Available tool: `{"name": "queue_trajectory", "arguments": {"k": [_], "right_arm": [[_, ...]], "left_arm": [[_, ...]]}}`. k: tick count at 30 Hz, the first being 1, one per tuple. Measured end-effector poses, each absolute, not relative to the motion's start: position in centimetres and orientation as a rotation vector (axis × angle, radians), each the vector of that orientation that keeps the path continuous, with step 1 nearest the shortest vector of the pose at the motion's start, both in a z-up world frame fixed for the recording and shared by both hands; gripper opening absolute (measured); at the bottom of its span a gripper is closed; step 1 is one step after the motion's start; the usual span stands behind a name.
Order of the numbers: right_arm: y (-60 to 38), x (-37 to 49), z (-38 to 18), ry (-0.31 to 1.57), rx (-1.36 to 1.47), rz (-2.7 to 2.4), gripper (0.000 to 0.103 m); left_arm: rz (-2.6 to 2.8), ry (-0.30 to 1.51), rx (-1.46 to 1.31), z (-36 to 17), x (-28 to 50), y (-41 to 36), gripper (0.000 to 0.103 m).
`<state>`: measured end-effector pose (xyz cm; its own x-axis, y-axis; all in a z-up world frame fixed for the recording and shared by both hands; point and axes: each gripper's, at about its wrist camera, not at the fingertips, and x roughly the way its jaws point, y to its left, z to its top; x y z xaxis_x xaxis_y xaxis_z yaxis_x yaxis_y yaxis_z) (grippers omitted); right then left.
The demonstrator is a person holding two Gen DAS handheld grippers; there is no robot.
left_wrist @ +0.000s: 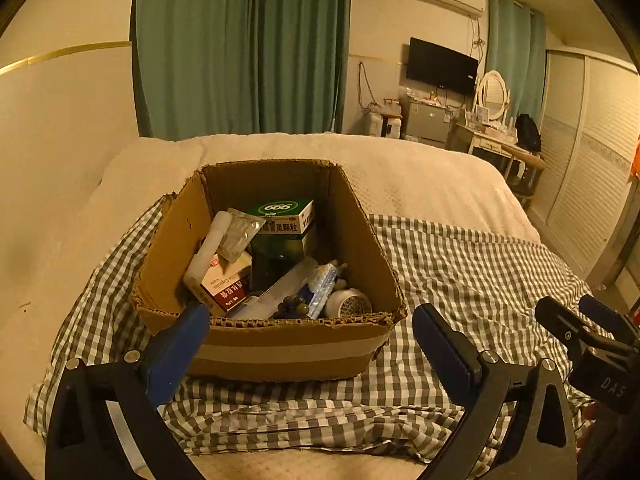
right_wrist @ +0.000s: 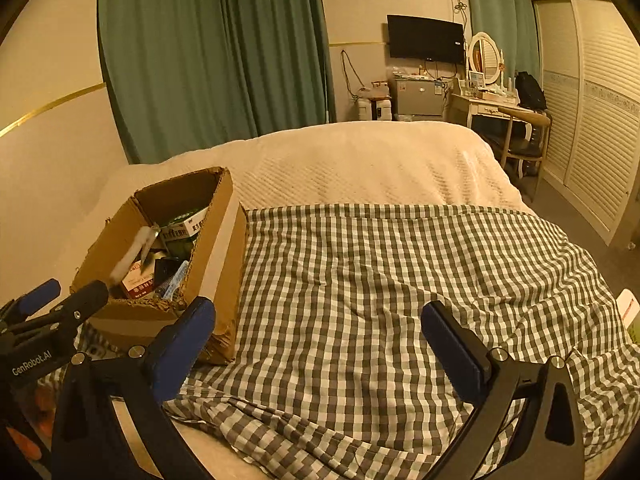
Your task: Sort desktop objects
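Nearest to the camera, the left tool (left_wrist: 310, 322) stands wide, with nothing between its blue fingers (left_wrist: 178, 350); the front wall of the cardboard box (left_wrist: 280, 354) is just behind them. The right tool (right_wrist: 318, 334) is also spread wide and holds nothing. It hangs over the checked cloth (right_wrist: 380, 272), to the right of the box.

The box sits open on this cloth, on the bed (left_wrist: 420, 184). Inside the box the things lie mixed together. At the front of the box there is a round white tin with a mesh lid (left_wrist: 349, 303), a clear ruler (left_wrist: 276, 290) and a small blue-and-white packet (left_wrist: 322, 286). At the left side of the box a white roll (left_wrist: 208, 254) leans on a red-and-white medicine carton (left_wrist: 226, 286), with a foil blister pack (left_wrist: 240, 236) above. At the back of the box stands a green-and-white medicine carton marked 999 (left_wrist: 284, 218).

Behind the box hang green curtains (left_wrist: 240, 48). Far to the right of the box are a wall television (left_wrist: 442, 65), a dressing table with an oval mirror (left_wrist: 493, 94) and a louvered wardrobe (left_wrist: 592, 152).
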<state>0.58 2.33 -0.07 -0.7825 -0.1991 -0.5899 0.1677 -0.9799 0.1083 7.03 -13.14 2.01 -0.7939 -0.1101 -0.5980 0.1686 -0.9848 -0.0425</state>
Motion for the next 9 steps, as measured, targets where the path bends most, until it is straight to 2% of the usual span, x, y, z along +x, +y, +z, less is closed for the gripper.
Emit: {"name": "queue_trajectory", "arguments": {"k": [9], "right_arm": [[2.32, 0.53, -0.68, -0.092, 0.953, -2.787, 0.102]], "left_arm": [[-2.886, 0.102, 0.896, 2.14, 7.26, -12.13, 0.103]]}}
